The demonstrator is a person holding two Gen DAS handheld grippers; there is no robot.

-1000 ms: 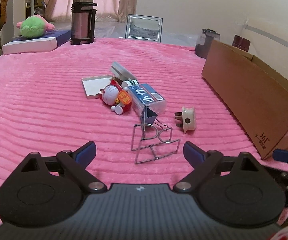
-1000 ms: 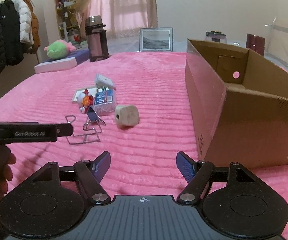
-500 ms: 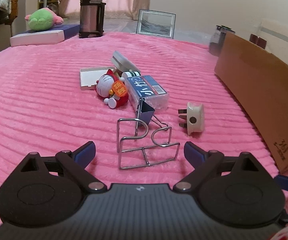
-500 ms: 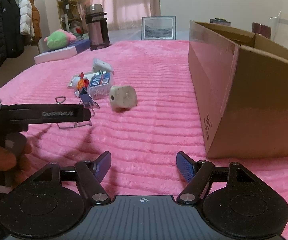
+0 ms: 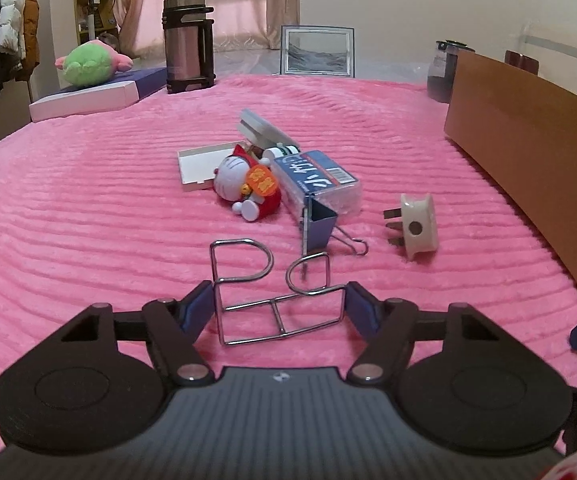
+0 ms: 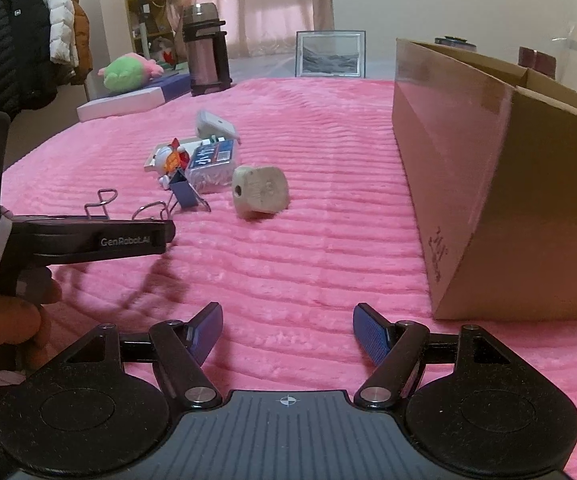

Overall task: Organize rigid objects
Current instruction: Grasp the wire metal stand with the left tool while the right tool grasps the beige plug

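Note:
A bent wire stand (image 5: 276,292) lies on the pink blanket. My left gripper (image 5: 280,308) is open, its blue pads on either side of the stand's near part; whether they touch it I cannot tell. Beyond lie a blue binder clip (image 5: 318,226), a beige plug adapter (image 5: 418,226), a clear box with a blue label (image 5: 316,184), a cat figurine (image 5: 250,188) and a white tray (image 5: 198,162). My right gripper (image 6: 287,334) is open and empty over bare blanket. The open cardboard box (image 6: 488,168) stands on its right. The adapter also shows in the right wrist view (image 6: 260,190).
A thermos (image 5: 186,40), a framed picture (image 5: 317,51), a green plush (image 5: 88,65) on a flat box and a dark jar (image 5: 442,72) stand at the far edge. Coats (image 6: 20,60) hang at left. The left gripper's side (image 6: 88,236) crosses the right wrist view.
My left gripper has moved forward and down, so the wire stand now lies between its pads, and the pads have come closer together. My right gripper has dropped lower and moved slightly forward.

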